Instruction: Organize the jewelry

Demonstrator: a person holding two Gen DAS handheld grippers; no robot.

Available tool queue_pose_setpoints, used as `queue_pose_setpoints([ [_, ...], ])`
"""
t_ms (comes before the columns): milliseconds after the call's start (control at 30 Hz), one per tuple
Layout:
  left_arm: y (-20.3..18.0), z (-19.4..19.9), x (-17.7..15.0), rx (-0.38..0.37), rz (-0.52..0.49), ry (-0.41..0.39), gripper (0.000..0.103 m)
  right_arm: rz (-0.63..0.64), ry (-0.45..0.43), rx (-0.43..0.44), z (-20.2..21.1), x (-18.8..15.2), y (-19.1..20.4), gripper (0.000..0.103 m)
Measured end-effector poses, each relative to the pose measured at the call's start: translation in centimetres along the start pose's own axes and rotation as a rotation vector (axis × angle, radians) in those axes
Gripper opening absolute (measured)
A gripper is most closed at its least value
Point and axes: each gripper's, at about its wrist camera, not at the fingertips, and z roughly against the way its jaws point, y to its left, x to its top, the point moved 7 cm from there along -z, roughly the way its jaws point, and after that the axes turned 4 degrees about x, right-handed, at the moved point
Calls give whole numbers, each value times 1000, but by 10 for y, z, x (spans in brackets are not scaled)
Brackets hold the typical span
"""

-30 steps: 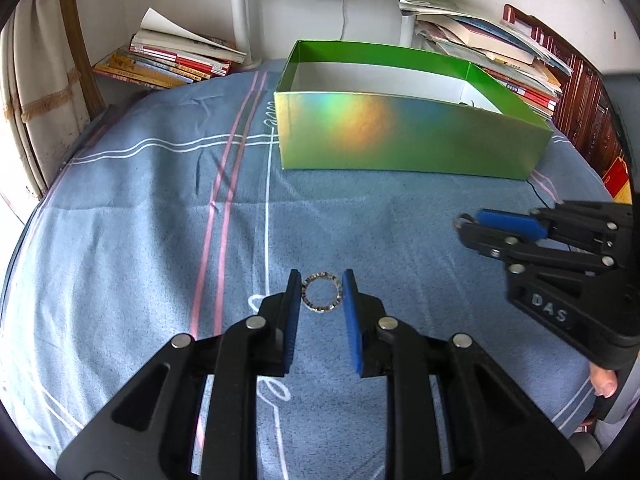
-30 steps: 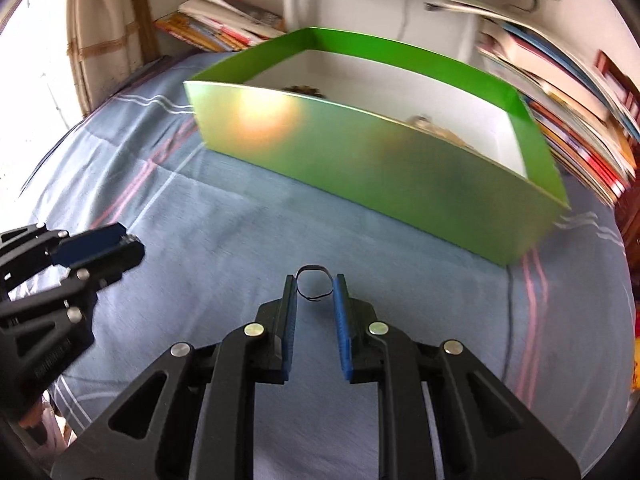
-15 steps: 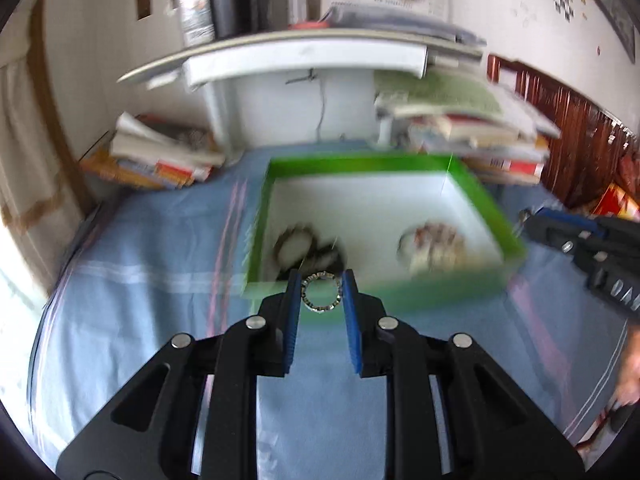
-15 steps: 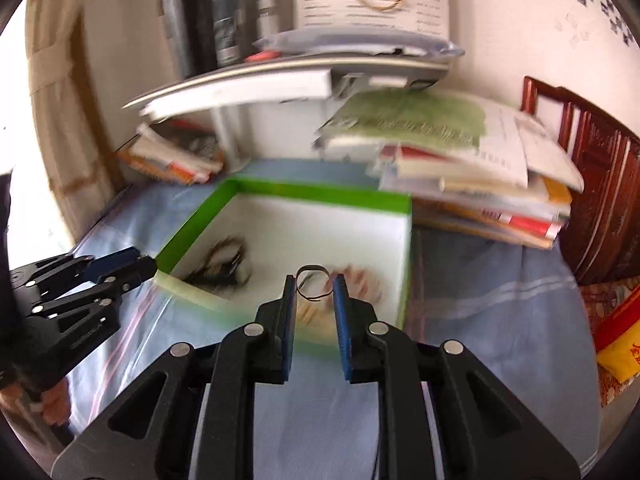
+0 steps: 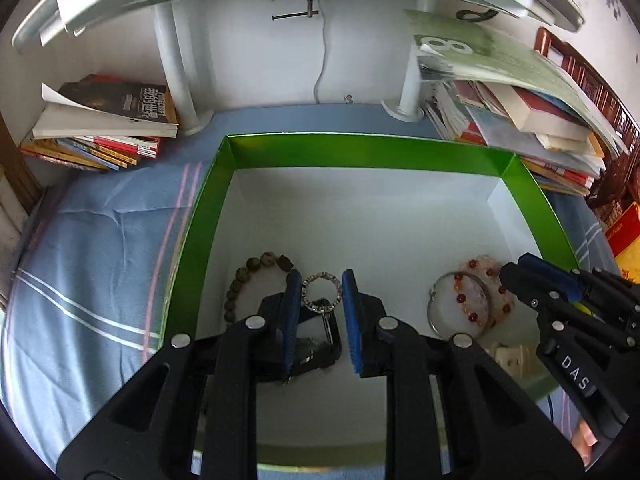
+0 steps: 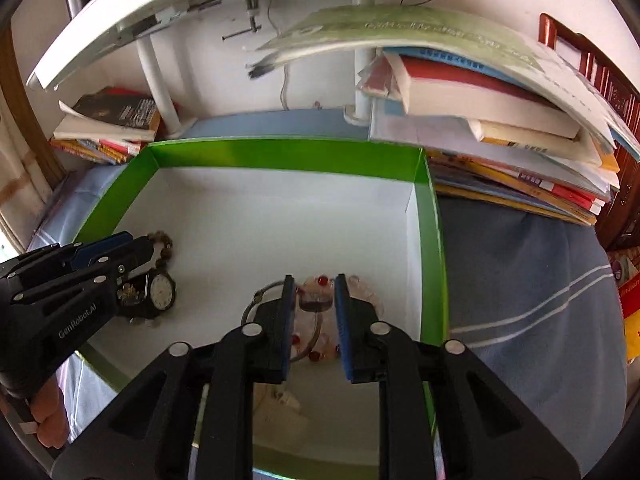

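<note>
My left gripper [image 5: 320, 286] is shut on a silver studded ring [image 5: 320, 291] and holds it over the left half of the green box [image 5: 360, 148]. My right gripper [image 6: 315, 294] is shut on a thin dark ring [image 6: 316, 305] above the box's right half. On the white box floor lie a brown bead bracelet [image 5: 256, 268], a black watch [image 6: 160, 292], a red-and-clear bead bracelet [image 5: 482, 304] and a silver bangle [image 5: 434, 300]. The right gripper shows in the left wrist view [image 5: 508, 276], and the left gripper shows in the right wrist view [image 6: 148, 248].
The box stands on a blue striped cloth [image 5: 104, 248]. Book stacks lie at the back left [image 5: 108, 128] and back right [image 5: 520, 120]. A white shelf on posts [image 5: 176, 64] overhangs the back. A dark wooden chair [image 6: 600, 76] stands at the right.
Both grippers, each with its ring, rose from the cloth in front of the box and moved forward over it; they now look down into the box.
</note>
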Motion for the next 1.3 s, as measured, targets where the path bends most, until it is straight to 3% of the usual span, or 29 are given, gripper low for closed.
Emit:
queue_pose_setpoints([
  [100, 6, 3, 6, -16, 39, -24, 41, -7, -23, 3, 8, 3, -2, 42],
  [233, 14, 19, 6, -4, 58, -45, 55, 11, -54, -10, 33, -1, 1, 56],
  [300, 19, 31, 2, 36, 56, -55, 65, 37, -80, -31, 53, -10, 6, 67],
  [433, 18, 68, -18, 145, -2, -119, 75, 97, -129, -93, 93, -34, 16, 80],
  [600, 14, 122, -51, 182, -9, -236, 87, 92, -232, -147, 136, -61, 21, 100],
  [867, 14, 183, -98, 186, 54, -347, 98, 5, -308, -154, 178, -89, 15, 100],
  [1300, 6, 196, -109, 172, 30, -363, 99, 33, -308, -159, 177, -96, 24, 100],
])
